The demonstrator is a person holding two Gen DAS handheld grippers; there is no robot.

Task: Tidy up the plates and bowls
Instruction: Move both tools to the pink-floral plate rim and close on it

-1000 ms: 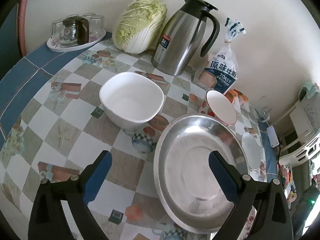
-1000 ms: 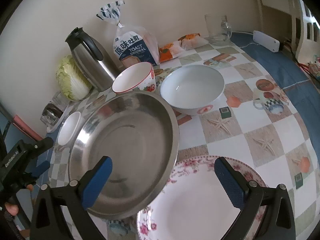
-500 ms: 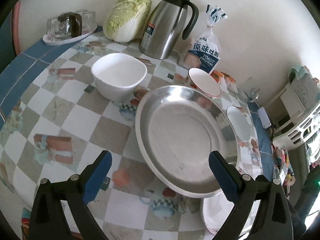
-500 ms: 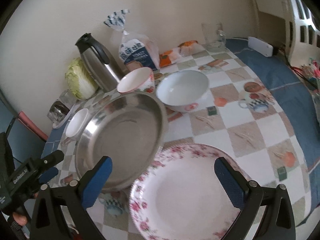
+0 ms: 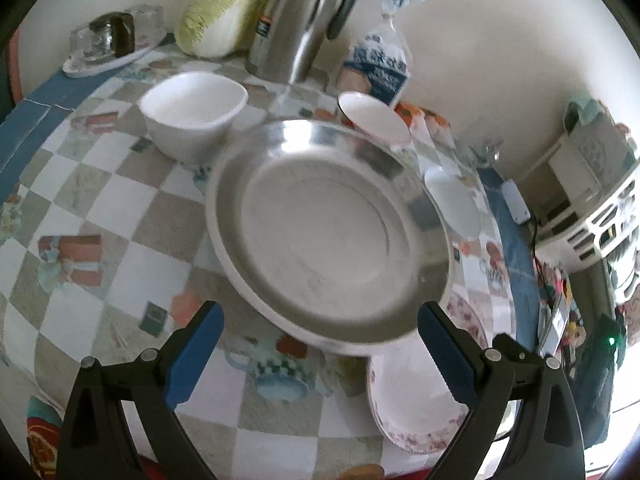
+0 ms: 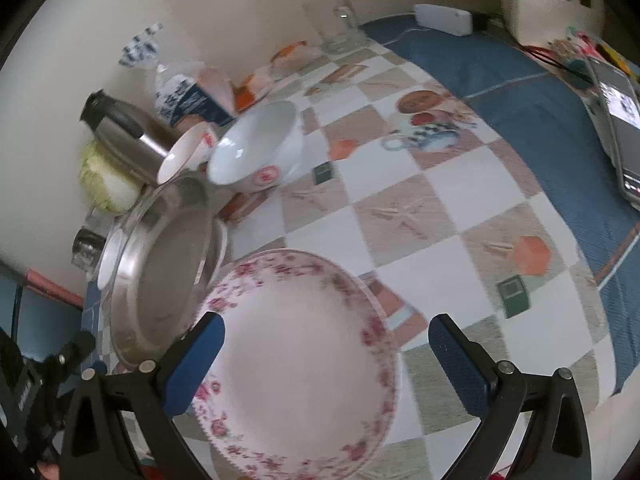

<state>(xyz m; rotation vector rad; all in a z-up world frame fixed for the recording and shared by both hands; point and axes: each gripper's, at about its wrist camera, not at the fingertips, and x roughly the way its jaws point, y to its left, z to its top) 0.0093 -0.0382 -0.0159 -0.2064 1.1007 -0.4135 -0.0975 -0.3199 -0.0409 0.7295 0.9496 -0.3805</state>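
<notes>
A wide steel plate (image 5: 328, 236) lies mid-table, with my left gripper (image 5: 320, 344) open just in front of its near rim, holding nothing. Behind it stand a squarish white bowl (image 5: 194, 114), a red-patterned small bowl (image 5: 374, 122) and a round white bowl (image 5: 452, 204). A floral-rimmed plate (image 6: 296, 364) lies at the near table edge; my right gripper (image 6: 326, 352) hangs open over it, fingers either side, not gripping. In the right wrist view the steel plate (image 6: 164, 268) sits left, the round white bowl (image 6: 256, 148) and small bowl (image 6: 186, 152) beyond.
Along the wall stand a cabbage (image 5: 222, 4), a steel thermos jug (image 5: 304, 16), a toast bag (image 5: 378, 64), a tray of glasses (image 5: 112, 44) and a glass mug (image 6: 340, 20). A laptop (image 6: 620, 116) lies on the blue cloth at right.
Both grippers have drawn back from the table: dishes look farther and lower. The right view has swung right, the floral plate now filling its near centre. Both stayed open.
</notes>
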